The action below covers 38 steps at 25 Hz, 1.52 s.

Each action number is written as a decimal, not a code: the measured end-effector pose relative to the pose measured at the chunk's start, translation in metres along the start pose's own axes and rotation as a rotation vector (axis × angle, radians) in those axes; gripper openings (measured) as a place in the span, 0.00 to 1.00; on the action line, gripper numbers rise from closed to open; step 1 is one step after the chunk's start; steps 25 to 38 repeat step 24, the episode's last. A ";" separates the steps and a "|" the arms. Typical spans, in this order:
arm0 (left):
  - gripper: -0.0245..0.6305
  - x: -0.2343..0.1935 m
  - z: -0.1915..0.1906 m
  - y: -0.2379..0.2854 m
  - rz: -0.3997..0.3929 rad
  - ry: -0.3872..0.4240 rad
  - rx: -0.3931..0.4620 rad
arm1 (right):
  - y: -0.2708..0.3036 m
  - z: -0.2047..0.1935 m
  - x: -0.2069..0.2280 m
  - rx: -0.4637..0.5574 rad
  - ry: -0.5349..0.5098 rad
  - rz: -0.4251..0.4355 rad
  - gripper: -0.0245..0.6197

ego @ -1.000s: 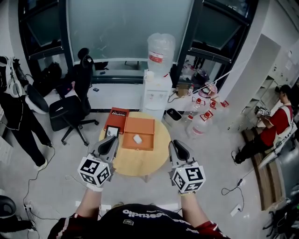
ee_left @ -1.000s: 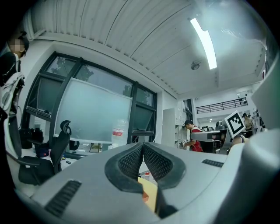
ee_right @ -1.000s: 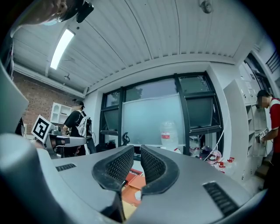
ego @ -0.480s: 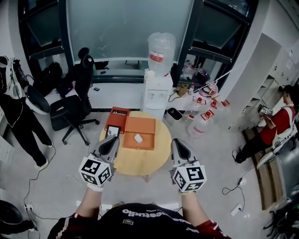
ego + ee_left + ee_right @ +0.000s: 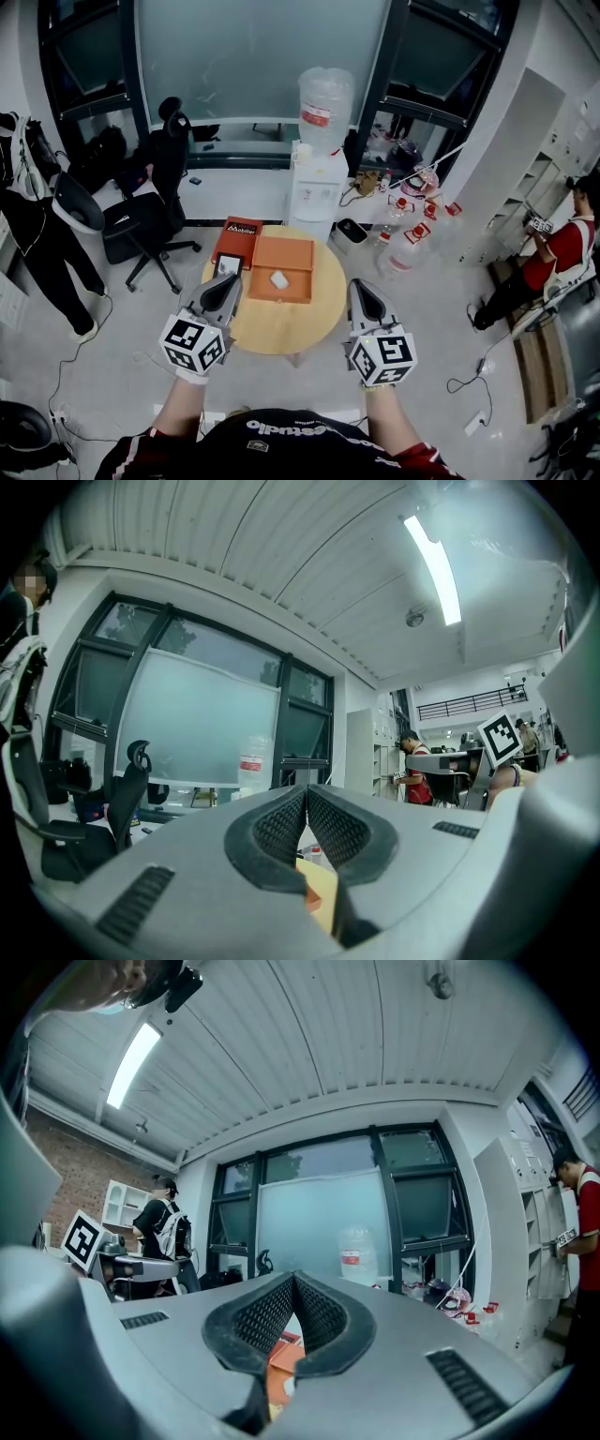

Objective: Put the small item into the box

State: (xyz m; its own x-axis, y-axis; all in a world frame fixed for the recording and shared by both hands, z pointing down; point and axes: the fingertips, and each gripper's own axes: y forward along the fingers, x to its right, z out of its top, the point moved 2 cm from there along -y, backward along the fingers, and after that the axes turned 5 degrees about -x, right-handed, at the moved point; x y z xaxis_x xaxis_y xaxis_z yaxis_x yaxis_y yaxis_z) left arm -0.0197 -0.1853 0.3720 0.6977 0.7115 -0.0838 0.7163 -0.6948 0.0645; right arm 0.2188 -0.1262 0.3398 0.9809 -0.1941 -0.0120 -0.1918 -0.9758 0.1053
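An open orange box (image 5: 279,268) lies on the round wooden table (image 5: 281,323), with a small white item (image 5: 277,278) inside it. A sliver of the orange box (image 5: 281,1365) shows below the jaws in the right gripper view. My left gripper (image 5: 228,282) hangs over the table's left edge, its tips meeting with nothing between them. Over the right edge my right gripper (image 5: 360,286) is shut and empty too. Both point toward the box from the near side. In each gripper view the pads (image 5: 281,825) (image 5: 267,1314) touch at the tips.
A red box lid with a small tablet (image 5: 232,246) lies left of the orange box. Behind the table stand a water dispenser (image 5: 319,169), office chairs (image 5: 141,211) and bottles on the floor (image 5: 412,220). A person in red (image 5: 558,248) stands at the far right.
The right gripper has closed its jaws and shifted slightly right and toward me. The left gripper stays about where it was. The white item still lies in the box.
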 end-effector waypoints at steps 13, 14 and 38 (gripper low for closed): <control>0.07 -0.001 0.004 0.001 -0.006 0.004 0.002 | 0.001 -0.001 0.001 -0.008 0.020 0.002 0.08; 0.07 -0.001 0.004 0.000 -0.006 0.004 0.002 | 0.001 -0.002 0.001 -0.008 0.021 0.002 0.08; 0.07 -0.007 0.004 -0.002 -0.006 0.000 0.003 | 0.003 -0.003 -0.006 -0.009 0.032 0.008 0.08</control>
